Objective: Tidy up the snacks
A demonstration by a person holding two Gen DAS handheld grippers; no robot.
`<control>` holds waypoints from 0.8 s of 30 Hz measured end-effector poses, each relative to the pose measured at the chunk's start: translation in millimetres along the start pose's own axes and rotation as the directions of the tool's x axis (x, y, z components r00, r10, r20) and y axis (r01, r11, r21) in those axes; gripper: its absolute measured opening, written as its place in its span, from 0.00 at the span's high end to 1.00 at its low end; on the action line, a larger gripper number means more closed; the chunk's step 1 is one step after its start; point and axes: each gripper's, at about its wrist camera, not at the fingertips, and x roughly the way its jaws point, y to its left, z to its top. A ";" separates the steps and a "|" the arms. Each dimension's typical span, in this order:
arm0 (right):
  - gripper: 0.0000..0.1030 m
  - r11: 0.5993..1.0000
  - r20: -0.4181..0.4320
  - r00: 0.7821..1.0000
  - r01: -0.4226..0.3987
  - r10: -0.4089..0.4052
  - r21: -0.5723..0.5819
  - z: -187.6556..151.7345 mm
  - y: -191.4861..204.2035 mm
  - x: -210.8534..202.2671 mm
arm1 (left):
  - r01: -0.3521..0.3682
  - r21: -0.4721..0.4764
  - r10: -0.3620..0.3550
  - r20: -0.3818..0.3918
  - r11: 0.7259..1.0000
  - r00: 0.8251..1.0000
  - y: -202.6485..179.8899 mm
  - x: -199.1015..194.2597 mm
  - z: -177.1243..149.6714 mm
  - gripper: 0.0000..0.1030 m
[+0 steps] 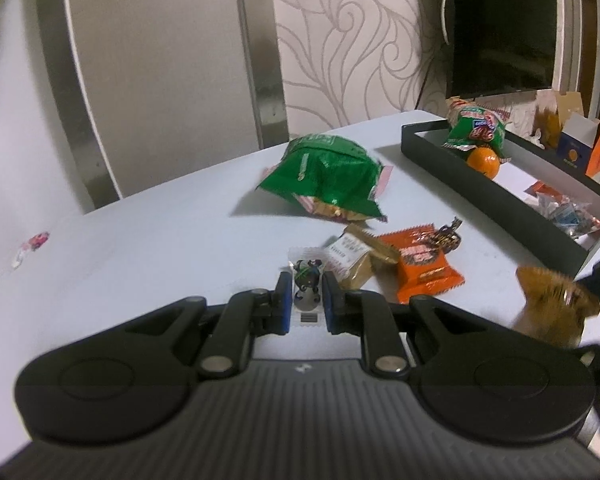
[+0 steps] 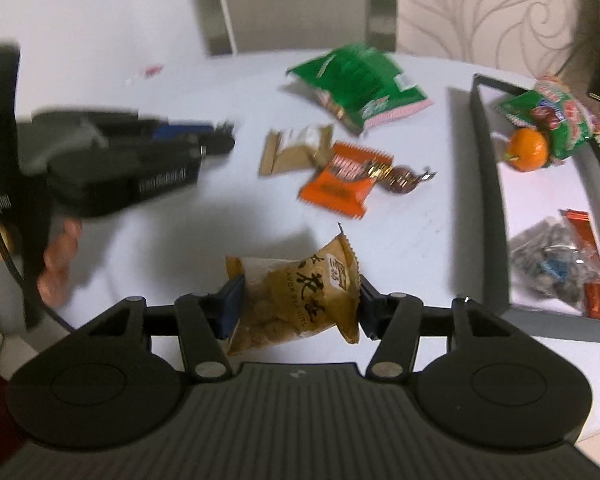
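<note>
Tan crinkled peanut packet (image 2: 300, 300), black characters printed, sits tilted between right jaws.

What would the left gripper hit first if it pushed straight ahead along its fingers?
Probably the tan-and-white snack packet just beyond the small white packet that the left gripper holds; the orange packet lies a little right of that line. Depth is uncertain.

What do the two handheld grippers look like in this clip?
Both are matte black plastic: a ribbed body, two round discs either side, and linkage arms with silver pivot pins. The left gripper and right gripper carry blue pads on their fingers. The left one's side shows blurred white lettering.
</note>
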 end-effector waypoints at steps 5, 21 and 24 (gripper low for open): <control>0.40 0.998 0.064 0.998 -0.019 0.015 0.057 8.2 -9.5 -27.6 | 0.015 0.013 -0.015 0.016 1.000 1.000 -8.7 0.7 8.8 0.81; 0.40 0.996 0.151 0.988 -0.037 0.024 0.087 15.9 -24.4 -71.1 | 0.034 0.036 -0.036 0.041 0.999 0.999 -39.3 3.0 30.6 0.81; 0.40 0.994 0.162 0.987 -0.035 0.018 0.100 14.4 -32.1 -74.9 | 0.040 0.044 -0.042 0.047 0.998 0.998 -48.2 4.3 37.1 0.81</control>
